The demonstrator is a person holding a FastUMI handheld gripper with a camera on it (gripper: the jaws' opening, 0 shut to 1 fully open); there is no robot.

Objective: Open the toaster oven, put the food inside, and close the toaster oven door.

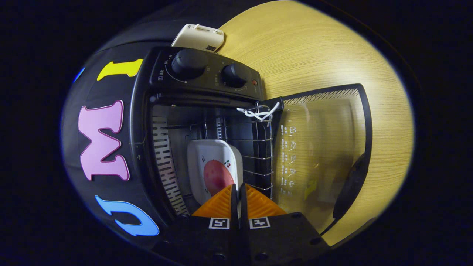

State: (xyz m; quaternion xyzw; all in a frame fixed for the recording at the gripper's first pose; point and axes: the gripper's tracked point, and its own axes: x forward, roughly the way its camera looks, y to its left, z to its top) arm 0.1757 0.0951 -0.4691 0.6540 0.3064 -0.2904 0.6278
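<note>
Seen along the gripper (238, 194): a black toaster oven (201, 111) on a wood-grain table (314, 48), rolled sideways in the view. Glass door (319, 147) swung fully open, lying beside the oven's cavity, its dark handle (351, 188) at the far edge. White cord (258, 112) tied to the wire rack (258, 147) near the door's hinge. Inside the oven, on the rack: a white dish (212, 159) with a small cherry print, holding a reddish round piece of food (217, 176). Fingers drawn narrow, nearly together, apparently pinching the dish's rim at the oven's mouth, though the contact itself sits hidden behind the fingertips (221, 201). Two control knobs (188, 62) on the oven's panel. Beyond the oven, a cream-coloured appliance (199, 37), possibly a toaster, resting against the booth wall.
</note>
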